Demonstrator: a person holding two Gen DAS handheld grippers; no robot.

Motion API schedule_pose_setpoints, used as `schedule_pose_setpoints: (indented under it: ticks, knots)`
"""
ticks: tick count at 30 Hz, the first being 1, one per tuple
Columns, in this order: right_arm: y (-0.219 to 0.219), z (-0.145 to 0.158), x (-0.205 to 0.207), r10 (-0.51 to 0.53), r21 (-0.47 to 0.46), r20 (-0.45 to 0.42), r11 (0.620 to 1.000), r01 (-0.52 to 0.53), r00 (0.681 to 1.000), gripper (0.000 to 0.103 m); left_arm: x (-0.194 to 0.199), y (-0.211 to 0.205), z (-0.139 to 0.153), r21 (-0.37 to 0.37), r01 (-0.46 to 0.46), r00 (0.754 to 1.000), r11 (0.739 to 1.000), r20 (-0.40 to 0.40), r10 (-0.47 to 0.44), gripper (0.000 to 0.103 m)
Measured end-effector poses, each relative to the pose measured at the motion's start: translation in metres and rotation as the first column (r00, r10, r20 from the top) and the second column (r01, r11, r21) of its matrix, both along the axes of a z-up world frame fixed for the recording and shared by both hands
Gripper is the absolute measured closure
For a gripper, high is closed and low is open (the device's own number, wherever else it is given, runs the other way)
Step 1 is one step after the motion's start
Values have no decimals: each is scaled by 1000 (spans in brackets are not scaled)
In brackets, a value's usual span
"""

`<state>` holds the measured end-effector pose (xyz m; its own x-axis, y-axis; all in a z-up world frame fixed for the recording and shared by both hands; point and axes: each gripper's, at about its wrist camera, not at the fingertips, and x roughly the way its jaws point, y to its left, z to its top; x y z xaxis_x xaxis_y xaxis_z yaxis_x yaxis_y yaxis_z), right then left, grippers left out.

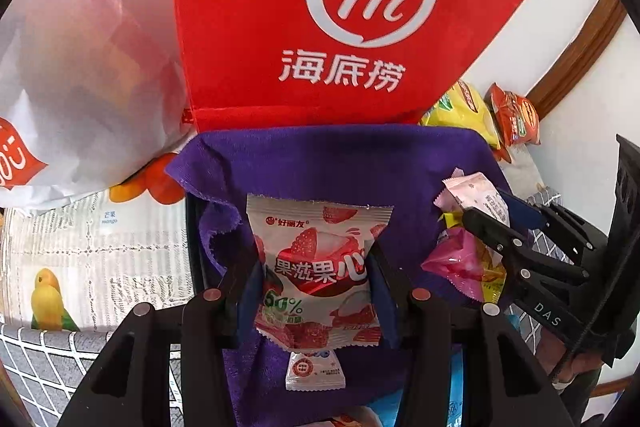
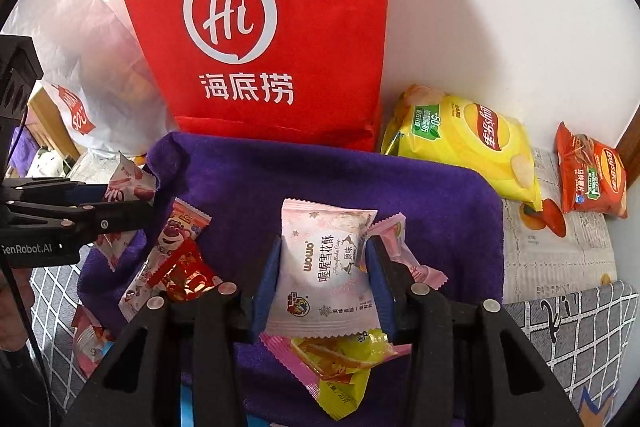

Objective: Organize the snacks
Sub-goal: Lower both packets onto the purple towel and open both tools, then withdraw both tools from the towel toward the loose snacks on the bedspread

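Observation:
My left gripper [image 1: 318, 281] is shut on a strawberry snack packet [image 1: 316, 267], held above a purple cloth [image 1: 320, 163]. My right gripper [image 2: 322, 275] is shut on a pale pink snowflake pastry packet [image 2: 324, 267] over the same cloth [image 2: 320, 179]. The right gripper also shows in the left wrist view [image 1: 486, 227] with its packet [image 1: 478, 193]. The left gripper shows at the left of the right wrist view [image 2: 132, 197]. Several small sweets lie on the cloth: a pink and yellow pile [image 2: 340, 355], a bear-print packet [image 2: 168, 251], a small white packet [image 1: 316, 371].
A red paper bag [image 2: 256, 27] stands upright behind the cloth, a white plastic bag [image 2: 96, 67] to its left. A yellow crisp bag [image 2: 464, 143] and a red crisp bag [image 2: 592, 175] lie at the right by the wall. A printed sheet [image 1: 92, 251] covers the surface.

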<state>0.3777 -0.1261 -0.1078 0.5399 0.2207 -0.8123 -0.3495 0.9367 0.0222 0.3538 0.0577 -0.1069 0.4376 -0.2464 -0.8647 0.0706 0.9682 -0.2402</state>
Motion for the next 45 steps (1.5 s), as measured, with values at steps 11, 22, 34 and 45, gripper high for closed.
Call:
schedule_pose_setpoints:
  ticks: [11,22,34,45]
  knots:
    - [-2,1,3,11,19,-30,1000,-10,999,54,3,-12,-9,7,30,999,1000,-23,-30,55]
    - [-3,19,-6,12,38,21,999,-13,1000,38,3,-14,-7,4,43,998,999,-37,-43,49]
    - [-5,39,-17,-39,52,62,998,35,997,38,-10,-9,22,-14,54,998,998,17,-53,39]
    - [-23,66,-66,-90,83,151,993,78,984,38,-35,-4,66,-41,52,993,998,107,-48,39]
